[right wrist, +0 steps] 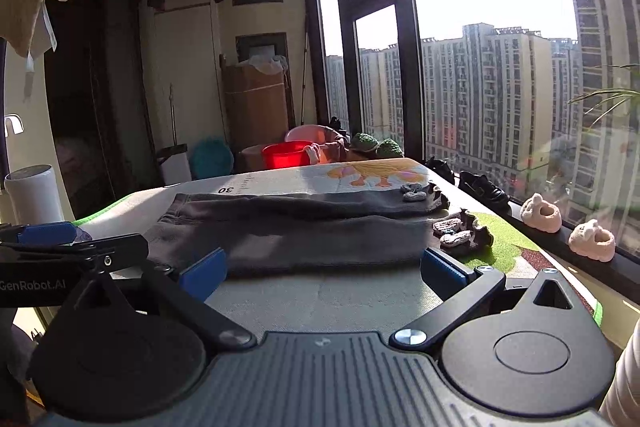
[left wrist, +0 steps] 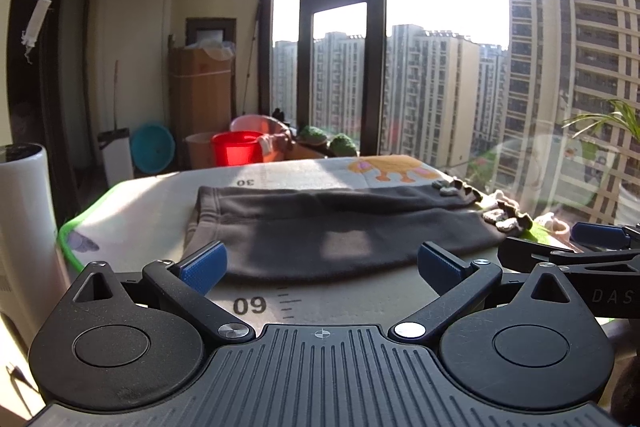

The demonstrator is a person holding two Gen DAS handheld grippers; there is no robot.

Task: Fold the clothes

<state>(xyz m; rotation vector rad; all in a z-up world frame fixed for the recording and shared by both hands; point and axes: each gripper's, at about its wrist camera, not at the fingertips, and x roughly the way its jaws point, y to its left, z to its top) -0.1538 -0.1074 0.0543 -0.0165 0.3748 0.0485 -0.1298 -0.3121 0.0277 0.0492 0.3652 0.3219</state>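
Hovering low in frame, both my grippers' fingers (left wrist: 202, 265) spread wide, empty; grey trousers (left wrist: 340, 227) lie mid-table (right wrist: 320, 291), legs together, crosswise folds left

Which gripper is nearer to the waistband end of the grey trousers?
Left. The left gripper hovers open before the waistband end of the grey trousers; the right gripper faces the middle and cuffs.

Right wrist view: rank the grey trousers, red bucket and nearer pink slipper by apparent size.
1. grey trousers
2. red bucket
3. nearer pink slipper
Bucket is farther and partly hidden behind the table, so 2 and 3 are unsure.
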